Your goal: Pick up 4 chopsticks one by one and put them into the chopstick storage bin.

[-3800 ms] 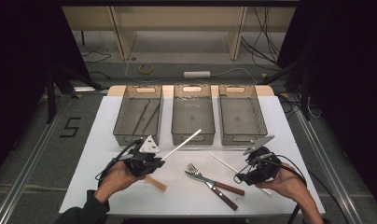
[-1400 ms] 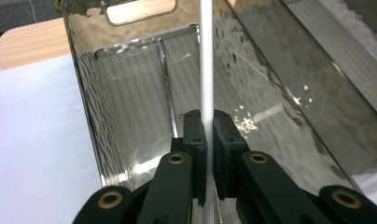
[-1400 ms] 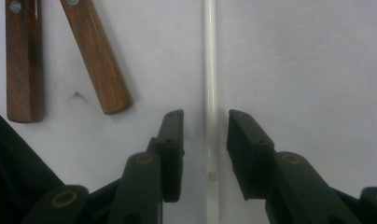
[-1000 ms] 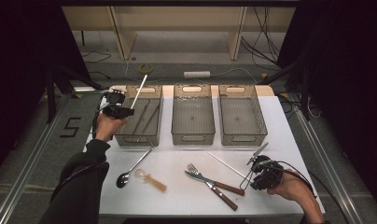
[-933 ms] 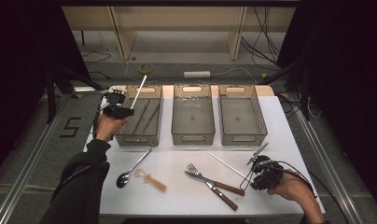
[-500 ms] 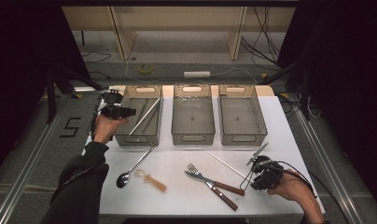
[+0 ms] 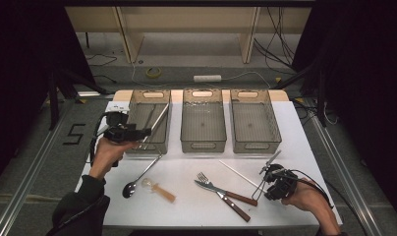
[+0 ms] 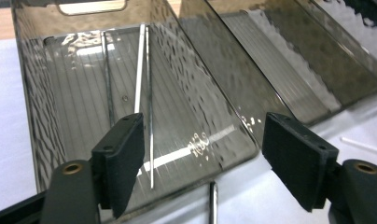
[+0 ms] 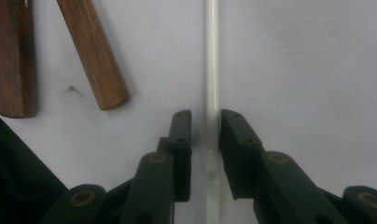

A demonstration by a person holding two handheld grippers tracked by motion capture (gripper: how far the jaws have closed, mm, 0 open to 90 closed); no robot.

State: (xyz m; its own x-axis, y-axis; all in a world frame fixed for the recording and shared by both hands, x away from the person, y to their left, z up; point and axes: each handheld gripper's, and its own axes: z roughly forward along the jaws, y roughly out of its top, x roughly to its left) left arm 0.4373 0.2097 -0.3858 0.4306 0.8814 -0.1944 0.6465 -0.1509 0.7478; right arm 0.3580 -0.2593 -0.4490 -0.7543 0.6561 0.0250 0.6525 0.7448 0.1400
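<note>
Since the earlier frame, the left gripper (image 7: pixel 137 132) has been opening, dropping a white chopstick (image 8: pixel 139 70) into the bin (image 7: pixel 148 94) ahead. Right gripper (image 9: pixel 205 126) is closing around the second chopstick (image 9: pixel 212 56) on the counter (image 7: pixel 186 206), apparently not yet clamped; cutlery is remaining.

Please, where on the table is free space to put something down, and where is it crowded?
Free: the middle bin and right bin look empty, and the white table is bare between the spoon and fork. Crowded: the near right, where fork, knife, white chopstick and right gripper cluster.
</note>
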